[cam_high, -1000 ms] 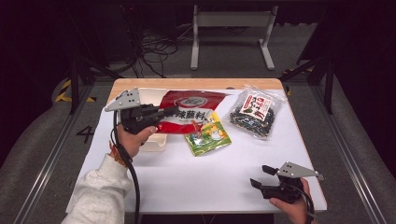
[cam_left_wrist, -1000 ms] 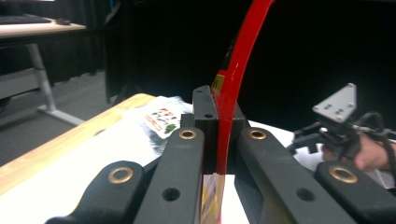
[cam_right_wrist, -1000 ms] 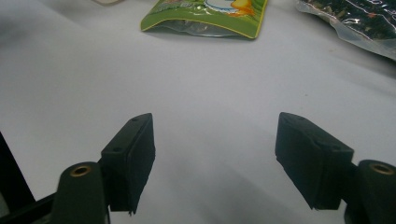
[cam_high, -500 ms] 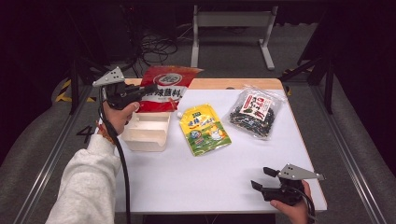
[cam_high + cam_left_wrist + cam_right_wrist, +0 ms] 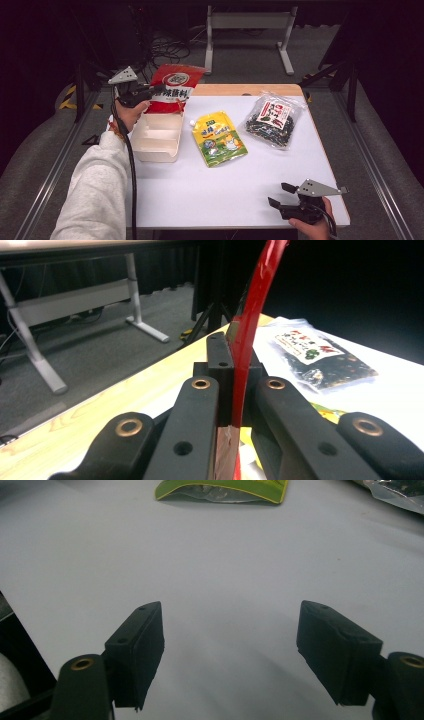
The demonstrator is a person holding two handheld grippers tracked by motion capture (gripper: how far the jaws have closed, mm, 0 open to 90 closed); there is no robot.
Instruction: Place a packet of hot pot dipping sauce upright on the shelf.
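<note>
You lifted the red bag off the white box toward ten o'clock; your left gripper squeezed it tight. Your right gripper waited, jaws apart. The box was uncovered for filling.

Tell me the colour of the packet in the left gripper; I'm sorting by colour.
Red, with a white label band; the packet shows best in the high view.

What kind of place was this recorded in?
Probably a staged recording studio or lab: a white table ringed by black curtains, cables on the grey floor, and bare metal stand legs behind it.
</note>
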